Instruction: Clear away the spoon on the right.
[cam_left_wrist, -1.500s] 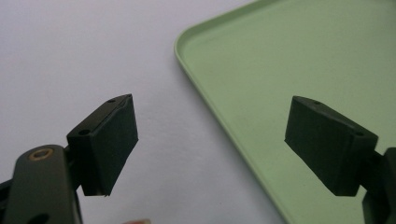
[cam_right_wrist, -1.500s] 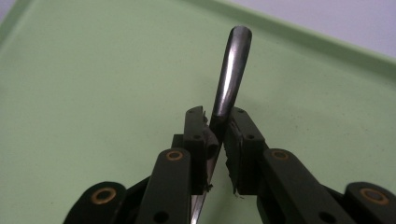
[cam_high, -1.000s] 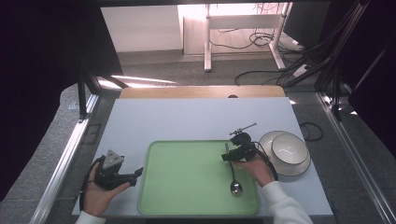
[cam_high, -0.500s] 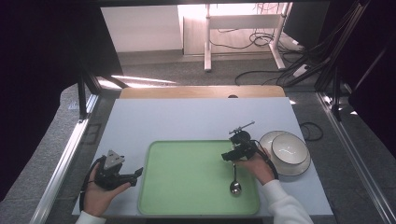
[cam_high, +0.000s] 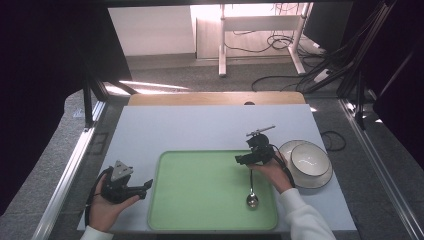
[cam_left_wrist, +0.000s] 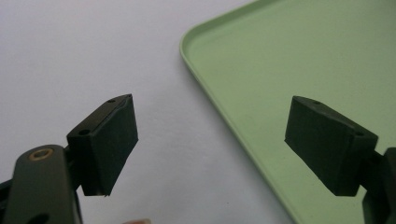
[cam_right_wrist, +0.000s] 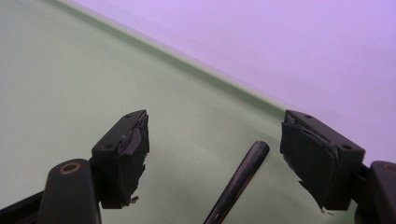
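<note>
While the right gripper (cam_high: 241, 159) hangs over the far right part of the green tray (cam_high: 200, 190), its 2 jaws have just been opening and now stand wide apart, gripping nothing. Between them, in the right gripper view (cam_right_wrist: 212, 154), the dark end of the spoon's handle shows, free of both pads, lying on the tray floor with a gap to each side. Seen from the high view, the spoon (cam_high: 251, 189) lies flat inside the tray near its right edge, handle pointing away from the person toward the gripper and bowl end nearest the person. The right hand (cam_high: 272, 172) holds that gripper just above the handle's far end.

Right of the tray, just beside its rim, a white bowl (cam_high: 306, 159) sits on a white plate (cam_high: 325, 177) on the grey-white table (cam_high: 200, 127).

At the tray's near left corner the left hand (cam_high: 105, 205) rests on the table with the left gripper (cam_high: 146, 186) pointing at the tray's left edge. Its jaws too are spread wide with nothing between them; in the left gripper view (cam_left_wrist: 210, 154) 1 pad hangs over the bare table and the other over the tray (cam_left_wrist: 289, 70), the tray's rim running between them.
</note>
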